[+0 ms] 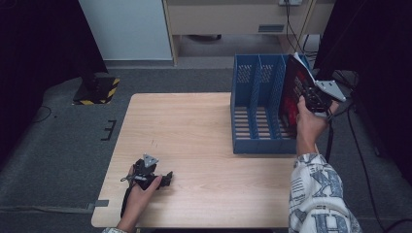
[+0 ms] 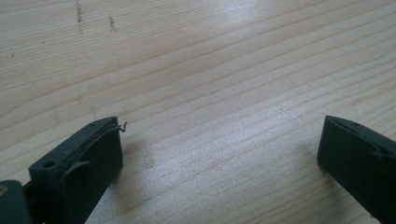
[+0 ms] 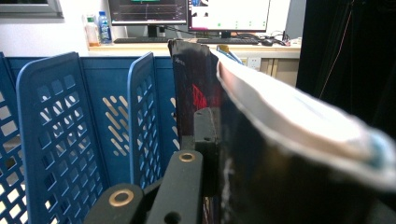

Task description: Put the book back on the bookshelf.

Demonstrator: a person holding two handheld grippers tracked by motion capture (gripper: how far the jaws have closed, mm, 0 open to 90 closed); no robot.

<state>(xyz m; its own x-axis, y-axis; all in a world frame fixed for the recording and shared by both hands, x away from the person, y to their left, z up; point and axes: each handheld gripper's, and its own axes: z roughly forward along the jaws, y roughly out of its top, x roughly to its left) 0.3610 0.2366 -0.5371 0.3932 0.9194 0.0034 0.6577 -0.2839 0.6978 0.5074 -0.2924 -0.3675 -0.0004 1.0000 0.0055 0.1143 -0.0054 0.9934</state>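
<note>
Currently one book [image 1: 293, 90], one blue file rack [image 1: 256, 104] with three slots. Right claw [image 1: 311, 94] clenched on the book, which stands upright, long axis vertical, leaning in the rack's rightmost slot. Left claw [image 1: 167, 178] released, resting on desk [image 1: 194, 131].

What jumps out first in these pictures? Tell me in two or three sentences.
The blue file rack at the table's far right catches the eye first. At its rightmost slot the right gripper is shut on a dark book with a red cover design, held upright and tilted. Near the table's front left edge, the left gripper rests open on bare wood.
</note>
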